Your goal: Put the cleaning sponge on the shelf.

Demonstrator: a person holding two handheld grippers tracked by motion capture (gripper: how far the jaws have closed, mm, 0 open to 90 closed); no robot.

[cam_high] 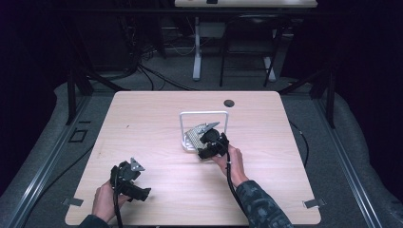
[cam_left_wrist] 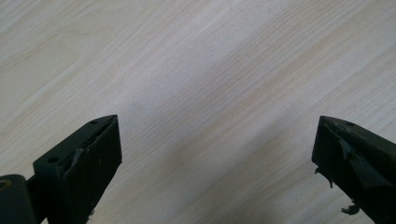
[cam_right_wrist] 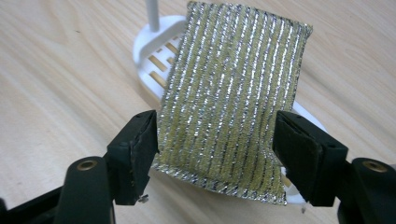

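Gold-and-silver striped scouring pad (cam_right_wrist: 231, 100) leans on the white plastic slotted rack (cam_right_wrist: 156, 56) at the pale wooden counter (cam_high: 157, 118) centre — between the right hand-held gripper (cam_right_wrist: 215, 149) jaws, parted, pads flanking it. Left hand-held gripper (cam_left_wrist: 215, 154), near the rack — jaws wide apart, empty.

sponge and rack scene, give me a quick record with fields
sponge: gold and silver striped sponge, lying tilted on the rack
rack: white slotted rack with a hoop handle, mid table
right hand-held gripper: at the rack, jaws on either side of the sponge's near end, pads about at its edges, no squeeze to be seen
left hand-held gripper: jaws wide apart, nothing between them, over bare table
table extras: dark round port near the far edge
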